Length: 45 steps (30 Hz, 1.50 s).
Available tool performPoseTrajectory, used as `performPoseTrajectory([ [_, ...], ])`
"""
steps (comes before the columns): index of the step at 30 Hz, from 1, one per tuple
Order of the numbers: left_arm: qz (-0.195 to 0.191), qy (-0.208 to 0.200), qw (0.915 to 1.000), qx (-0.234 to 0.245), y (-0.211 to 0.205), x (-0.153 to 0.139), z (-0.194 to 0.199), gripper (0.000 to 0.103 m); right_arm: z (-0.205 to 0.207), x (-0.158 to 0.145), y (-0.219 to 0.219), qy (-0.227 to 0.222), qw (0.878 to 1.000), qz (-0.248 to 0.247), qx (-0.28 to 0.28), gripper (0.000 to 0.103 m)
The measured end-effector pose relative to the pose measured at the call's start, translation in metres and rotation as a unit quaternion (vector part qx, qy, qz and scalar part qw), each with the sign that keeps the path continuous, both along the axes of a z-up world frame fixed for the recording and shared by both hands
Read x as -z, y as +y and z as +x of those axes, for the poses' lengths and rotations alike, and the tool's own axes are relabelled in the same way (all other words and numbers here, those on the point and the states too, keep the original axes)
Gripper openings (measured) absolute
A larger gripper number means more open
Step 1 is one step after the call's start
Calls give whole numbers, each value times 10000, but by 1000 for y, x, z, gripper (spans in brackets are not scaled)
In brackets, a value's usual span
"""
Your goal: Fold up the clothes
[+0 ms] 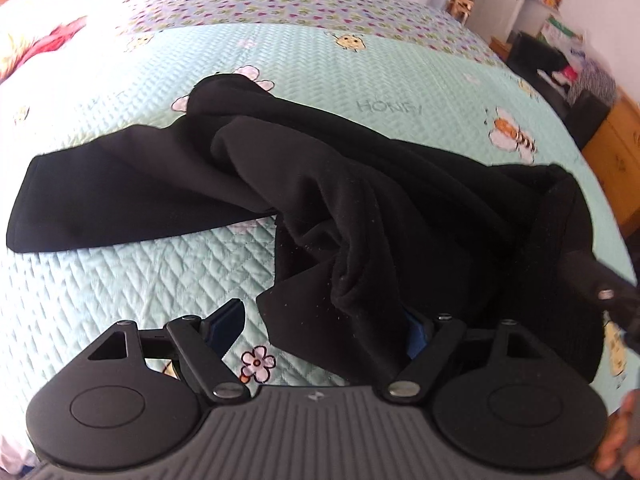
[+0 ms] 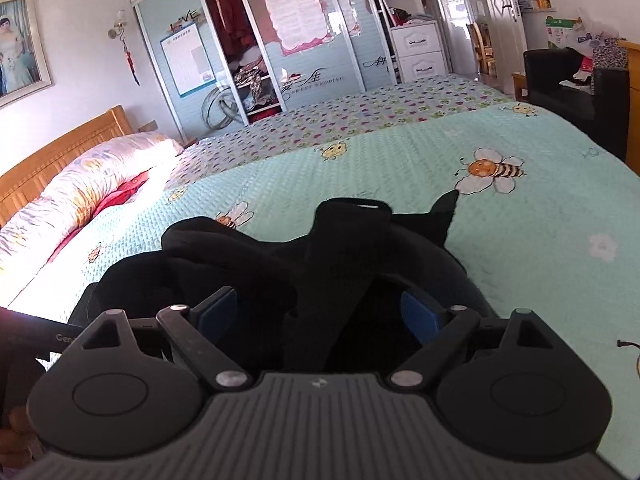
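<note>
Black garment lies bunched on quilt between spread, unpinching fingers of both hand-held grippers.

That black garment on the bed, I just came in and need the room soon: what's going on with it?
A person is folding clothes with two hand-held grippers. The black garment lies rumpled on the bee-print bedspread, one long part stretched out flat. The left gripper and right gripper are both open with cloth between their fingers but not pinched. Nothing is neatly folded yet.
</note>
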State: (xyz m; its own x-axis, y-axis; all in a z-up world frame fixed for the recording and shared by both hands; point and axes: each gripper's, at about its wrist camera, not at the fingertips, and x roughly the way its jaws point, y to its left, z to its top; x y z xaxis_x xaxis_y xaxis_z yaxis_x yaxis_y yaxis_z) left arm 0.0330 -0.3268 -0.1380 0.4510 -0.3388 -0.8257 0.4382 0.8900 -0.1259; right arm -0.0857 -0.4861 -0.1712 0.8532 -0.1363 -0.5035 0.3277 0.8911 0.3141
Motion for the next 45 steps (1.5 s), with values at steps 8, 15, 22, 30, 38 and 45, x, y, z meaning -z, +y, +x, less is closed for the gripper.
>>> performPoseTrajectory([
  [8,-250,271,9993,46,23,0,-7,82,31,39,-14,300,9983,469,-191,55],
  [15,-278,44,9991,301,24,-4,-20,82,-11,45,-45,-77,9983,528,227,20],
  [22,-288,-200,9986,392,29,-11,-31,81,-44,48,-64,62,9948,-134,1008,19],
  [30,-878,-876,9879,936,25,-41,-50,82,-55,75,-92,157,9886,398,1440,21],
  [38,354,-1714,9658,1912,-36,-30,-84,82,-70,96,-121,-277,9745,1819,1286,35],
  [45,892,-1904,9549,2097,-50,-14,-87,82,-55,88,-108,-149,9848,1552,767,83],
])
